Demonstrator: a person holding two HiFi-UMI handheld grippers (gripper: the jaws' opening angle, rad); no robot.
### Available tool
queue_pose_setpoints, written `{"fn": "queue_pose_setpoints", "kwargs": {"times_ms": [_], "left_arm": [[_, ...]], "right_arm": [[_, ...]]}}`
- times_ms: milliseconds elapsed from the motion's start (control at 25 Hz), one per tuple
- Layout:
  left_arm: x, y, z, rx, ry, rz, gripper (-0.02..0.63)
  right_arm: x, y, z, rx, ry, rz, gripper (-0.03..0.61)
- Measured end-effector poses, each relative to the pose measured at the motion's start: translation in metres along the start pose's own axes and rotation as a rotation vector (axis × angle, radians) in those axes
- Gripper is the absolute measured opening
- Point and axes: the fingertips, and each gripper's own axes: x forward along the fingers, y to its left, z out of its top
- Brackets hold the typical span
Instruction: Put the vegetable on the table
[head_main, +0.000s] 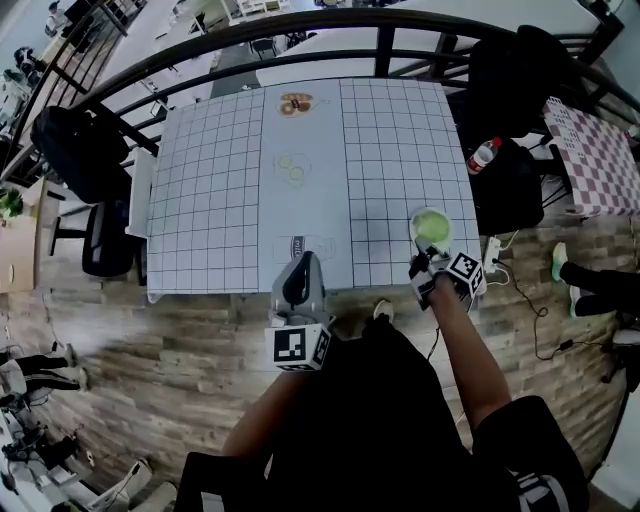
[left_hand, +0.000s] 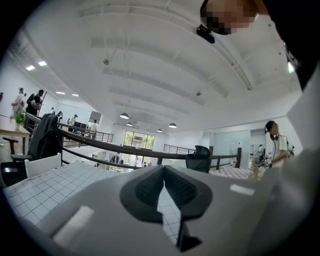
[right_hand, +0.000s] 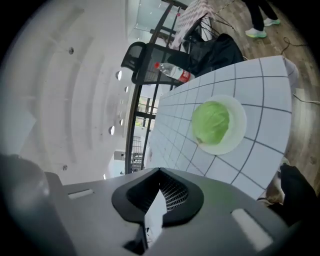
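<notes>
A green cabbage (head_main: 431, 226) lies on a white plate (head_main: 416, 236) near the front right corner of the grid-patterned table (head_main: 390, 150). My right gripper (head_main: 426, 263) hovers at the table's front edge just short of the plate, jaws shut and empty. In the right gripper view the cabbage (right_hand: 211, 122) on its plate (right_hand: 240, 125) lies ahead of that gripper (right_hand: 160, 173), apart from it. My left gripper (head_main: 303, 260) is over the front edge at the table's middle. It points level across the table (left_hand: 50, 187), and this gripper (left_hand: 163, 171) is shut and empty.
A small dish with brown food (head_main: 296, 103) sits at the far edge and two pale round slices (head_main: 291, 166) lie mid-table. A water bottle (head_main: 483, 154) rests on a black bag right of the table. Black chairs (head_main: 80, 150) and a railing (head_main: 300, 30) surround it.
</notes>
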Motion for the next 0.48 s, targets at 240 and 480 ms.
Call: {"fn": "queue_pose_setpoints", "kwargs": {"times_ms": [240,480], "left_arm": [[-0.012,0.030,0.002,-0.008,-0.002,0.012,0.009],[-0.012,0.042,0.002,0.007,-0.006,-0.022,0.009]], "right_arm": [[0.021,0.071,-0.048,-0.138,0.030,0.049,-0.002],[0.031,0.115,-0.105,-0.253,0.007,0.048,-0.002]]}}
